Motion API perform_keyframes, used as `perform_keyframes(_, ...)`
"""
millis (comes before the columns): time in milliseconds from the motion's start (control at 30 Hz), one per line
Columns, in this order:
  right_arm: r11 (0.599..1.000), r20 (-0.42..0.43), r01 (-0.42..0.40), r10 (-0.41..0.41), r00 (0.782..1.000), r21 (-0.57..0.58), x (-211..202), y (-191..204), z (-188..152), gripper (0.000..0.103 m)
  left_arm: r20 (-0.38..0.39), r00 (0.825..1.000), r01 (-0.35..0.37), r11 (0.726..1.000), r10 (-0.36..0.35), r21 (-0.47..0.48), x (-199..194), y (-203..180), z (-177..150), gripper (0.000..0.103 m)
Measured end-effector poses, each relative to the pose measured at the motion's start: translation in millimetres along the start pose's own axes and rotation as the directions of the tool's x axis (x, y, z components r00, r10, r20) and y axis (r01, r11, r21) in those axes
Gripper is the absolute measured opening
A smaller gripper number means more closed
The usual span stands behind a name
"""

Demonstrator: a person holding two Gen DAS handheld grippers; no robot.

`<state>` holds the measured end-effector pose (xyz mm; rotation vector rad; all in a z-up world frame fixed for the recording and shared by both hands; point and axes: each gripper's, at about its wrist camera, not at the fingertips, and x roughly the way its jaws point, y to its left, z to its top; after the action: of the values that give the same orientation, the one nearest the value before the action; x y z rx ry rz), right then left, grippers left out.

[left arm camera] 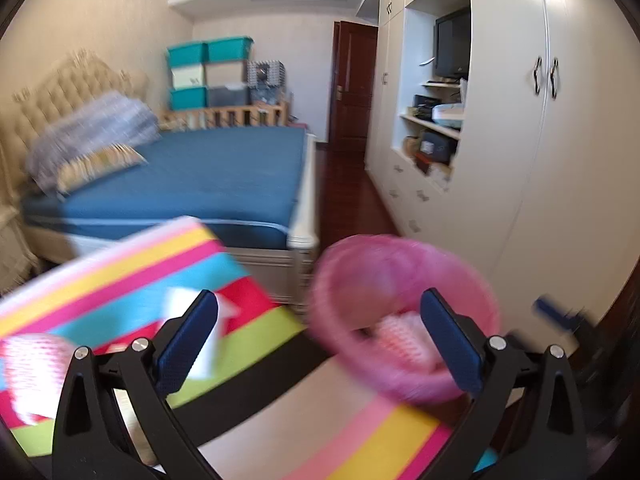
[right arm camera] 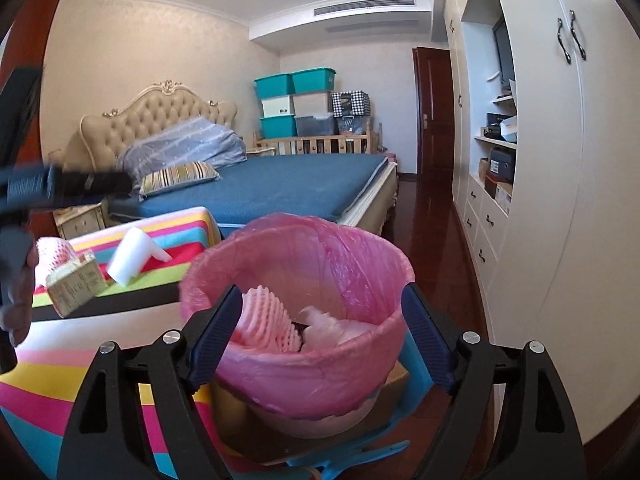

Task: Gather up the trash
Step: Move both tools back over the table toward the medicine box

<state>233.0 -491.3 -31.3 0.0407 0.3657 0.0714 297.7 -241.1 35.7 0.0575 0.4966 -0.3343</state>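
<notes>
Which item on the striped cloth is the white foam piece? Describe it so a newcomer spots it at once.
Start at the pink-lined bin; left of it is the table's striped cloth. Three bits of trash lie there: a pink foam net, a small carton and, nearest the bin, the foam piece. It is the only plain white, smooth, angular block.

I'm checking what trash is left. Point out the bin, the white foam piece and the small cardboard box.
bin (right arm camera: 280, 376): right wrist view, front wall of pink liner.
white foam piece (right arm camera: 130, 258): right wrist view, its broad face.
small cardboard box (right arm camera: 76, 286): right wrist view, printed side.
</notes>
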Motion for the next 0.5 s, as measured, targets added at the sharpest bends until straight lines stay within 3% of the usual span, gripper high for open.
perform_keyframes(67,1.0,-0.007,-0.009,0.008,1.0,-0.011,-4,11,0,0.079,0.022,0.997,-0.075,0.996,0.074,0.041,-19,13,-12,0.098)
perform_keyframes(167,0.999,-0.013,-0.028,0.027,1.0,-0.019,-7,33,1,0.081,0.058,0.991,-0.124,0.989,0.119,0.076,-51,34,-33,0.098)
perform_keyframes(367,0.993,-0.05,-0.113,0.111,0.993,-0.022,-4,86,1,0.082,0.053,0.976,-0.214,0.976,0.212,0.042,-100,92,-75,0.098)
perform_keyframes(500,0.984,-0.086,-0.175,0.171,0.982,-0.042,-2,130,-1,0.085,0.036,0.944,-0.327,0.945,0.327,0.018,-128,139,-102,0.098)
